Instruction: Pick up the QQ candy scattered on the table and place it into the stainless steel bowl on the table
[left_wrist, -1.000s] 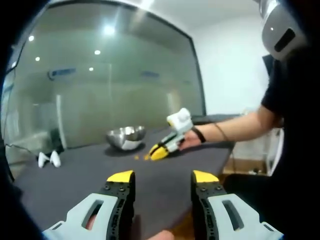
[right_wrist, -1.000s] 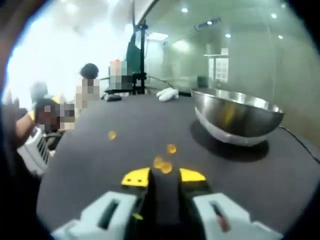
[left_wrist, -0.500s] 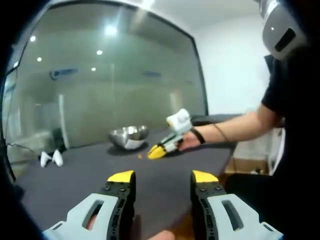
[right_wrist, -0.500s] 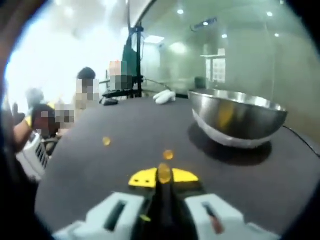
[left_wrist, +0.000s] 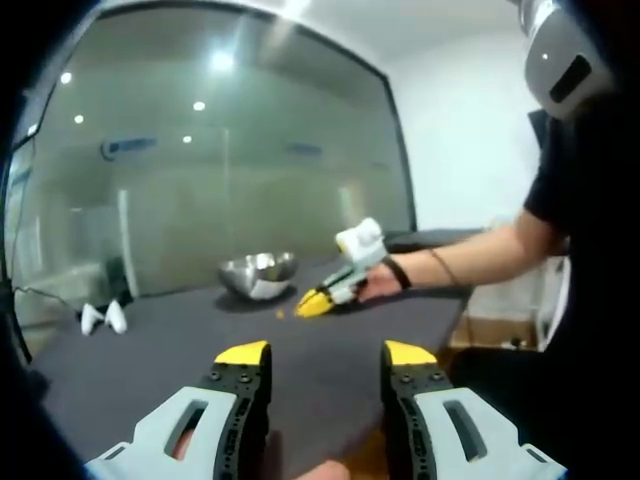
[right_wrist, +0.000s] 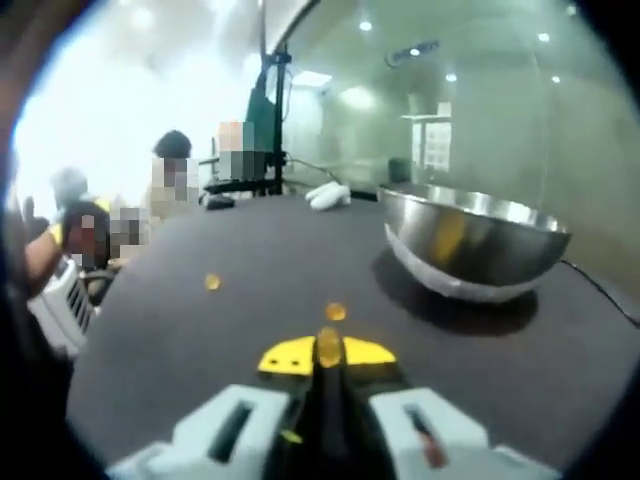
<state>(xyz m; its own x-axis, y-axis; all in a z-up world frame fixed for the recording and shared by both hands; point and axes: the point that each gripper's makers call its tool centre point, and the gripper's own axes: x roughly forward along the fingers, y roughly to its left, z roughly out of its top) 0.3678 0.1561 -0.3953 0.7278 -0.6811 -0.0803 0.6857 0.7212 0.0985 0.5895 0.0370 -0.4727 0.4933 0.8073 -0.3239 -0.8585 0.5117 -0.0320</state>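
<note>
Right gripper view: right hand-held gripper (right_wrist: 327, 353) pinches a half-hidden candy (right_wrist: 327, 346); left hand-held gripper (left_wrist: 326, 354) gapes

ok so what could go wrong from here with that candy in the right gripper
The candy sits right at the tips of the right gripper, so it could slip out on the way to the steel bowl. Two candies lie loose on the table; a low sweep might knock them away.
</note>
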